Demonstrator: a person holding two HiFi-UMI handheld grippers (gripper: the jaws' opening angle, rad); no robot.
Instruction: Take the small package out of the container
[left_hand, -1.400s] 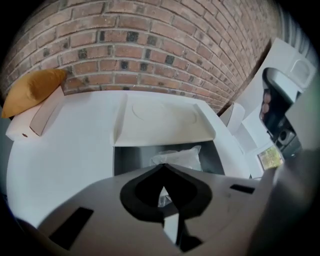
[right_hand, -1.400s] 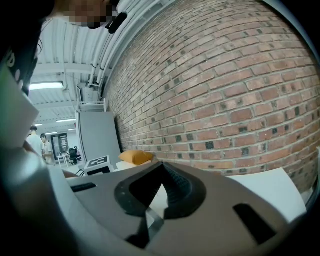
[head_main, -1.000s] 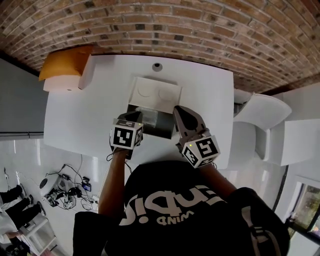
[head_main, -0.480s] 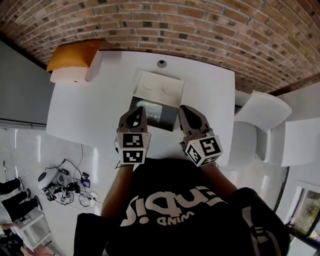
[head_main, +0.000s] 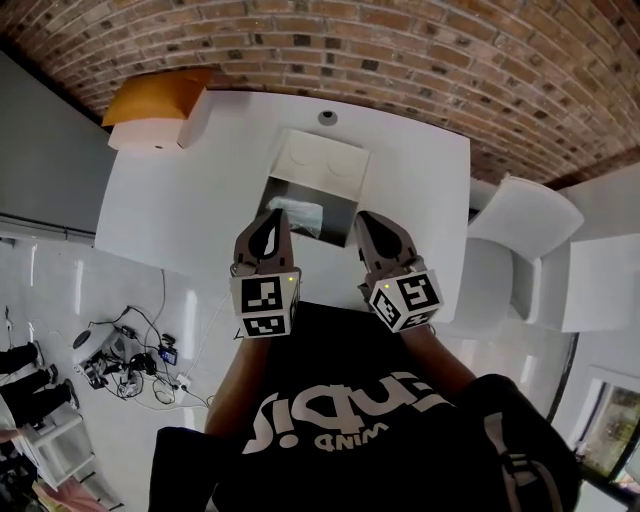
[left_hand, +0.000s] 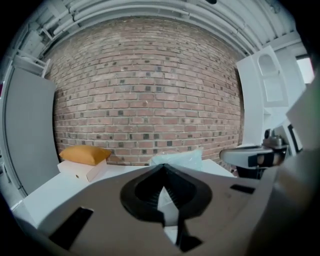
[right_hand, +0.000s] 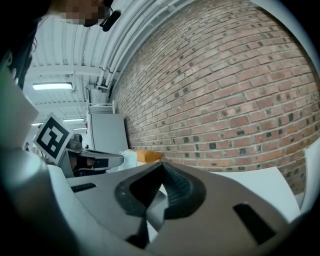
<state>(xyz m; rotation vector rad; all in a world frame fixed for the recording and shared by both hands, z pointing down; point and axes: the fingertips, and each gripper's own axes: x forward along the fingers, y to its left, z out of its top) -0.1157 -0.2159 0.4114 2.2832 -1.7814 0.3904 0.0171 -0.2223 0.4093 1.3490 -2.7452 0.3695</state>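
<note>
**Small package in the container, both grippers closed and empty**

At the far left corner of the white table (head_main: 180, 200), an orange padded pouch (head_main: 155, 97) lying on a flat white cardboard box (head_main: 148, 133). Behind it all, a red-brick wall (head_main: 400, 50).

Next, the left gripper (head_main: 272, 214) — jaws pressed together with nothing between them, tip at the near left corner of the container in the head view.

In the middle, the open white box-shaped container (head_main: 315, 165), lid flap tipped back towards the wall, dark inside. Within it, the small clear crumpled plastic package (head_main: 298, 214), towards the left of the interior, not between either pair of jaws. In the left gripper view, the same package showing pale and translucent just past the closed jaw tips. Beyond the container, near the far table edge, a small round grey object (head_main: 327, 117).

Then the right gripper (head_main: 362, 218) — jaws likewise closed tip to tip, empty, at the container's near right corner. Lower down, the black printed shirt (head_main: 380, 420) of the person holding both. Far right, off the table, white chairs (head_main: 525, 225).
</note>
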